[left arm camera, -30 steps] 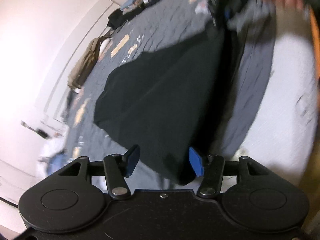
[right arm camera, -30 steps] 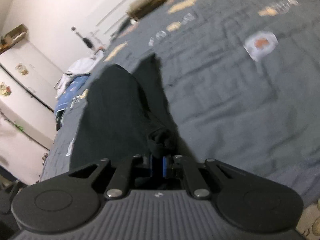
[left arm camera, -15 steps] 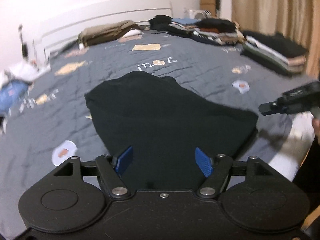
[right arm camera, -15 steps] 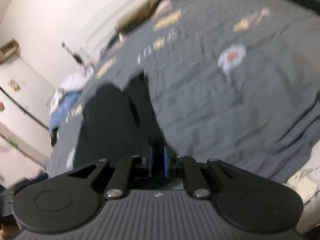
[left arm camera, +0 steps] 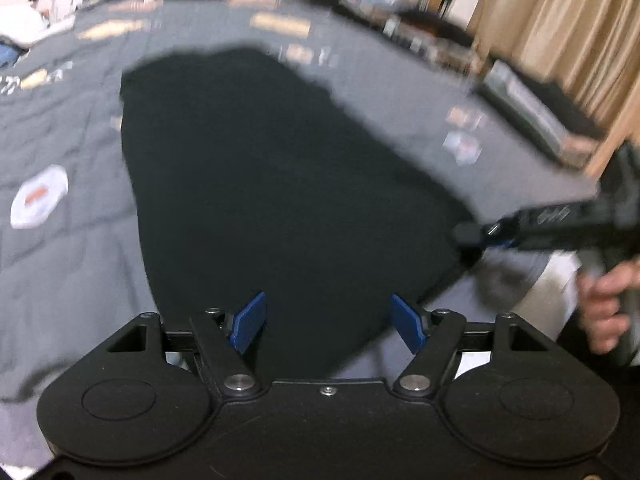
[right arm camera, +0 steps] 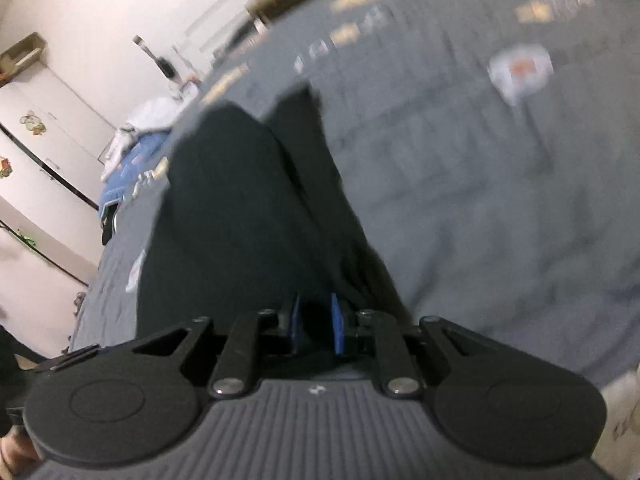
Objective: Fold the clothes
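A black garment [left arm camera: 280, 184] lies spread flat on the grey bedspread [left arm camera: 68, 248]. My left gripper [left arm camera: 328, 320] hovers over its near edge, open, with nothing between its blue pads [left arm camera: 248, 322]. At the right of the left wrist view, a hand [left arm camera: 604, 304] holds my right gripper [left arm camera: 464, 234] at the garment's right corner. In the right wrist view the black garment [right arm camera: 224, 220] runs up into my right gripper [right arm camera: 316, 322]. Its pads stand a narrow gap apart with dark cloth between them.
Stacks of folded clothes [left arm camera: 532, 108] line the bed's far right side, in front of beige curtains [left arm camera: 560, 20]. A blue and white heap [right arm camera: 132, 148] lies at the bed's far left near white cupboard doors [right arm camera: 44, 148]. Printed patches [left arm camera: 38, 196] dot the bedspread.
The garment hung lifted a second ago and now lies flat on the bed. My left gripper has levelled out and opened a little wider. The gap between the right pads has grown slightly.
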`<state>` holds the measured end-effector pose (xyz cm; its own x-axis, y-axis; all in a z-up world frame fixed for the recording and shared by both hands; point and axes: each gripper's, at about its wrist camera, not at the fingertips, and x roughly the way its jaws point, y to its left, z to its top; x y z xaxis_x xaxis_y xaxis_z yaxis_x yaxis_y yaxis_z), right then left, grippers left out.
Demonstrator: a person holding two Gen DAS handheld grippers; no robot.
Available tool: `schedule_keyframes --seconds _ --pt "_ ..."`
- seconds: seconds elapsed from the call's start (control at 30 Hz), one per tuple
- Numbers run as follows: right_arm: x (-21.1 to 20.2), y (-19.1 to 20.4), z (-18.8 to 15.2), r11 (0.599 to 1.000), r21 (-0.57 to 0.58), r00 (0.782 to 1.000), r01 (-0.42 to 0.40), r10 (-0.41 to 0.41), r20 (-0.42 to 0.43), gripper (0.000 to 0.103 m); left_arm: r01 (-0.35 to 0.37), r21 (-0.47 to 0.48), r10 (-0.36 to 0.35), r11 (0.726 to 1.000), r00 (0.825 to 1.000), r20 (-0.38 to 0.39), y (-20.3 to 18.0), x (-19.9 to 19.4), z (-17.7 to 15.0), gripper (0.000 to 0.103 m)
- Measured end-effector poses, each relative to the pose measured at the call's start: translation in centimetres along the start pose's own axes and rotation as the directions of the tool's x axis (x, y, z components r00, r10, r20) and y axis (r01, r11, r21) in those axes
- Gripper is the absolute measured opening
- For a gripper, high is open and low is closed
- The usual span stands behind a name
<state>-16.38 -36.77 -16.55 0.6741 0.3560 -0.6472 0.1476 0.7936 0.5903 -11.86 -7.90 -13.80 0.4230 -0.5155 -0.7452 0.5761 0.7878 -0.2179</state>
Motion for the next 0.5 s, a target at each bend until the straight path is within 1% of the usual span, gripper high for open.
schedule_keyframes --seconds 0.07,0.13,0.2,0.27,0.33,0.37,0.4,0.43,0.5 --pt "-0.2 -0.4 -0.2 1.000 0.021 1.000 -0.008 0.009 -0.017 0.016 0.003 -0.002 -0.003 1.000 1.000 0.002 0.0 -0.3 0.0 0.069" --pt "-0.9 -0.1 0.1 1.000 0.021 1.000 -0.014 0.014 -0.004 0.017 0.008 -0.006 -0.008 1.000 1.000 0.006 0.0 -0.6 0.0 0.068" --pt "-2.1 0.4 0.7 0.999 0.025 0.998 -0.037 0.036 0.045 0.017 0.042 -0.065 -0.038 0.997 0.997 0.064 0.7 -2.0 0.4 0.069" --pt "-3.2 1.0 1.4 0.998 0.020 0.994 -0.056 0.054 0.094 0.020 0.048 -0.095 -0.036 0.994 0.992 0.122 1.5 -3.1 1.6 0.070" --pt "-3.7 2.2 2.8 0.998 -0.027 0.988 -0.060 0.063 0.143 0.029 0.056 -0.125 -0.033 0.991 0.983 0.180 2.3 -4.2 2.9 0.071" --pt "-3.7 2.9 3.8 0.996 -0.056 0.985 -0.064 0.073 0.158 0.038 0.061 -0.140 -0.031 0.988 0.978 0.208 2.7 -4.8 3.5 0.071" --pt "-3.6 3.5 4.7 0.994 -0.081 0.982 -0.072 0.085 0.170 0.044 0.066 -0.154 -0.028 0.986 0.971 0.237 3.1 -5.3 4.1 0.072" --pt "-3.4 4.0 5.7 0.991 -0.102 0.980 -0.085 0.102 0.173 0.044 0.073 -0.168 -0.027 0.983 0.964 0.264 3.4 -5.8 4.7 0.073" --pt "-2.6 5.3 7.8 0.982 -0.159 0.978 -0.101 0.127 0.164 0.047 0.114 -0.199 -0.050 0.973 0.952 0.302 3.9 -5.7 6.2 0.076"
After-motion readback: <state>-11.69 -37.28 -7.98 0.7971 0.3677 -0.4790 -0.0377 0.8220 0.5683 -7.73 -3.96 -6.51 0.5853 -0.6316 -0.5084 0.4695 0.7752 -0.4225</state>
